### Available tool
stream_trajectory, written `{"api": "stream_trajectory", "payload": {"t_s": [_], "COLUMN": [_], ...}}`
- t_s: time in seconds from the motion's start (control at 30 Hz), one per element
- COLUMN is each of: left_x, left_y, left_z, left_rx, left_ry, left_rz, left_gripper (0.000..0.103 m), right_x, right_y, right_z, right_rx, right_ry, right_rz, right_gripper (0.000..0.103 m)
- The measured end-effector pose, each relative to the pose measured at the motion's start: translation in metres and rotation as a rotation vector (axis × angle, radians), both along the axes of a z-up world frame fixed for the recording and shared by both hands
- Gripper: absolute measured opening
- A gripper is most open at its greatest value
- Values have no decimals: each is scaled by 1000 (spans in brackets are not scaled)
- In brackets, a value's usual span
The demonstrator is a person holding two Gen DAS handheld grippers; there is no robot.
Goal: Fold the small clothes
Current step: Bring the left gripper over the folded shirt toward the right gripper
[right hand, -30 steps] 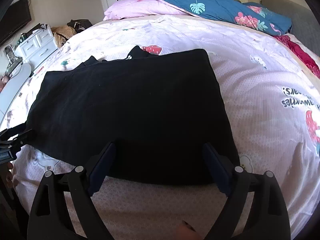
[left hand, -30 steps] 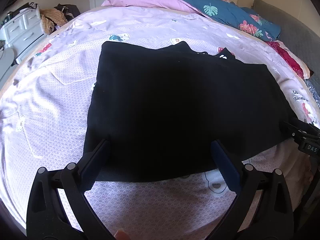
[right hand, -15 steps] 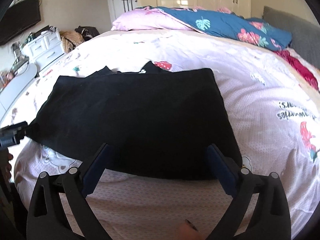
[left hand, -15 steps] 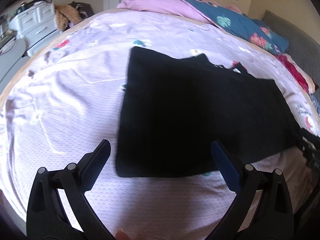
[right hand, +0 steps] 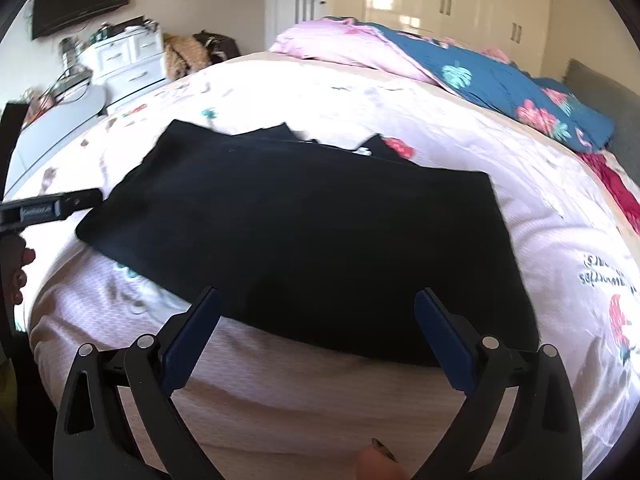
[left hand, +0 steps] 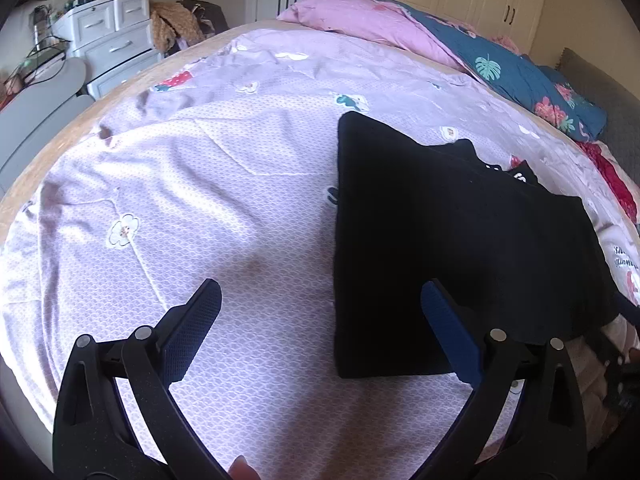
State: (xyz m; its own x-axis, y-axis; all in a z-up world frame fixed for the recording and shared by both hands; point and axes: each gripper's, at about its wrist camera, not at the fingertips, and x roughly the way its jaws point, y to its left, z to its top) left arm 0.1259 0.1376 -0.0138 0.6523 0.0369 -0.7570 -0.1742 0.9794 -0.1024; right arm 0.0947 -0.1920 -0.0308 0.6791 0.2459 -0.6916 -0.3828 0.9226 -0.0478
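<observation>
Jaws of the left gripper point(left hand: 320, 308) stood wide apart and empty over the bed point(left hand: 208, 184), beside the garment's left edge. Jaws of the right gripper point(right hand: 316, 312) had just been opening; they stood spread wide, nothing between them, at the garment's near edge. The black garment point(right hand: 304, 232) lay folded flat on the bed's printed sheet, released by both. Pillows point(right hand: 460, 68) lay at the far end.

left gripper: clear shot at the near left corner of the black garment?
Probably yes. The left gripper is open, nothing between its jaws, and the black garment lies flat on the bedsheet with bare sheet around that corner.
</observation>
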Motion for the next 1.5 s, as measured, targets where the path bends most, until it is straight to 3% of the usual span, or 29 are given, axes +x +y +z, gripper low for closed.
{"api": "stream_trajectory", "payload": {"t_s": [0.33,0.63,1.07,1.5], "left_x": [7,27,90,123], "left_y": [15,14,22,40], "left_z": [-6,4,31,9], "left_rx": [-5,14,-40,-89], "left_ry": [5,9,-5,62], "left_rz": [46,54,78,78], "left_gripper": [94,94,94,94], "right_x": [-9,-16,1,22], "right_y": [62,116,155,185], "right_z": [0,-17,-32,-33], "right_rx": [-58,-183,-214,-242], "right_ry": [-27,-60,-59,-92], "right_rz": [128,234,287,317], "right_gripper": [97,97,97,97]}}
